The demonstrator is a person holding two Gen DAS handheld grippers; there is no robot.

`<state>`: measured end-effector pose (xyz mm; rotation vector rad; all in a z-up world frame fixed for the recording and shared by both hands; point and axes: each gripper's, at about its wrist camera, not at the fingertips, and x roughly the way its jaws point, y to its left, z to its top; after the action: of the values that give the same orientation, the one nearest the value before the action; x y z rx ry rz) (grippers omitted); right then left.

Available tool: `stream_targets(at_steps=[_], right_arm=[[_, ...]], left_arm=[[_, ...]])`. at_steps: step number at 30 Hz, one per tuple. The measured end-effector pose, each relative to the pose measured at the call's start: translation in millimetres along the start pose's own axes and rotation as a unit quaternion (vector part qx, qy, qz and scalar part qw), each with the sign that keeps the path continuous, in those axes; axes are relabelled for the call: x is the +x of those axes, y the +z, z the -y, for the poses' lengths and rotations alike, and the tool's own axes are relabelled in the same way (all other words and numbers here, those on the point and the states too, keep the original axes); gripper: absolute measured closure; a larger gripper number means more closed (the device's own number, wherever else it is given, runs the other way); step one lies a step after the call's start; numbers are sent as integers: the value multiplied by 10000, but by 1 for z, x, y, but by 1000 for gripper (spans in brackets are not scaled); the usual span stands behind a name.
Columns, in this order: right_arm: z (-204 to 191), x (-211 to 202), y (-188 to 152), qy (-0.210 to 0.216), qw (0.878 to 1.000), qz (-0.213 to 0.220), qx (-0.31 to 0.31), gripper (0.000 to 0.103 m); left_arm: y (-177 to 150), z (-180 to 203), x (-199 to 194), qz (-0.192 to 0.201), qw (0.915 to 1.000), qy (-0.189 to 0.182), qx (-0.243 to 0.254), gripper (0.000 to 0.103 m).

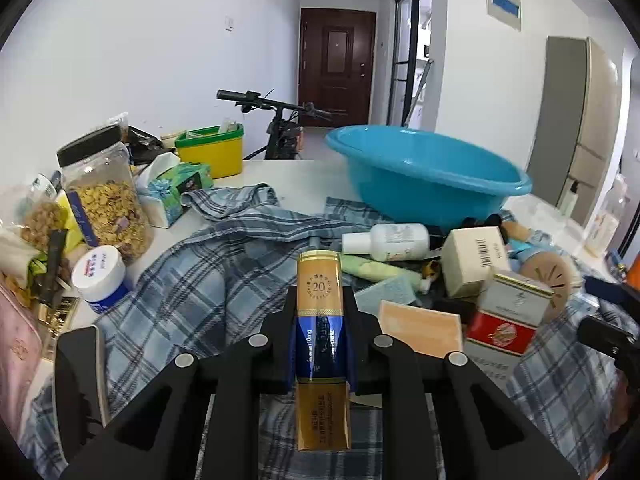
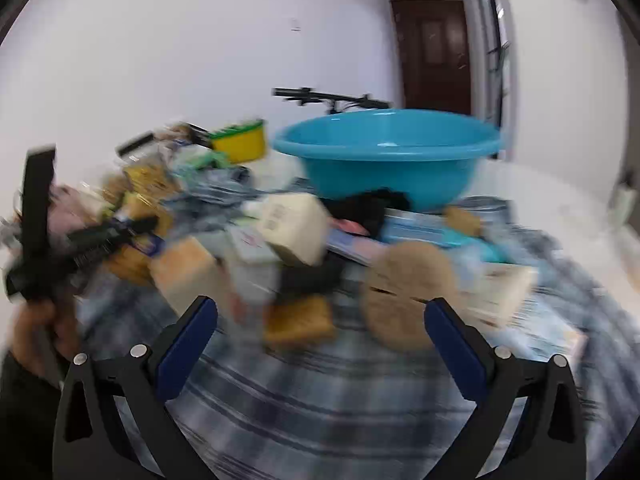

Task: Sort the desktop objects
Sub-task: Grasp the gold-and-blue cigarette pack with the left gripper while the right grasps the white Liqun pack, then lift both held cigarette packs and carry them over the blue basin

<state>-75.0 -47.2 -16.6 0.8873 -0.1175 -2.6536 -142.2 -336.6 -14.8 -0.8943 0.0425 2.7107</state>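
Plaid blue-grey cloth [image 1: 208, 280] covers most of the white table [image 1: 288, 172], rumpled at its far edge and lying flat in the near middle, where the right wrist view shows the widest bare stretch. Next in size, a blue plastic basin [image 1: 424, 172] sits at the far right, empty inside, its rim tilted over the clutter heaped against its near wall. Along the left edge stand a clear cereal jar [image 1: 104, 196], a yellow tub with a green rim [image 1: 212, 150] farther back, and a white-lidded pot [image 1: 100, 276] nearer. Right of centre the pile is tight: a cream carton with a barcode [image 1: 476, 260], a round cork disc [image 1: 552, 284], a red-and-white pack [image 1: 500, 336], a white bottle [image 1: 392, 242] on its side. Smaller still, the left gripper [image 1: 320, 308] is pinching a gold-and-blue cigarette pack [image 1: 320, 320] by its long sides, the pack held clear above the cloth at near centre. In a blurred frame, the right gripper [image 2: 320, 320] has its blue-padded fingers [image 2: 188, 344] spread wide with nothing between them, over open cloth near the disc
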Motion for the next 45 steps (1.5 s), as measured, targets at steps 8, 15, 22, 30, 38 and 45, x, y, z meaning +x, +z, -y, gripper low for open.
stream_targets(at_steps=[8, 15, 22, 30, 38, 45], right_arm=[[-7, 35, 13, 638, 9975, -258, 146, 21], [-31, 54, 17, 669, 9961, -507, -280, 43], [-45, 60, 13, 627, 9938, -695, -603, 73], [-41, 37, 20, 594, 9959, -365, -583, 81], [-32, 8, 39, 474, 9975, -78, -521, 81], [-6, -16, 73, 384, 9986, 208, -292, 81]], left_arm=[[-4, 6, 1, 96, 9998, -170, 41, 83], [-5, 5, 2, 142, 9996, -249, -1, 83], [-4, 3, 1, 145, 9994, -303, -66, 83], [5, 7, -14, 166, 9994, -307, -22, 83], [32, 33, -27, 298, 9984, -466, 125, 83], [70, 57, -27, 364, 9970, -610, 318, 83]])
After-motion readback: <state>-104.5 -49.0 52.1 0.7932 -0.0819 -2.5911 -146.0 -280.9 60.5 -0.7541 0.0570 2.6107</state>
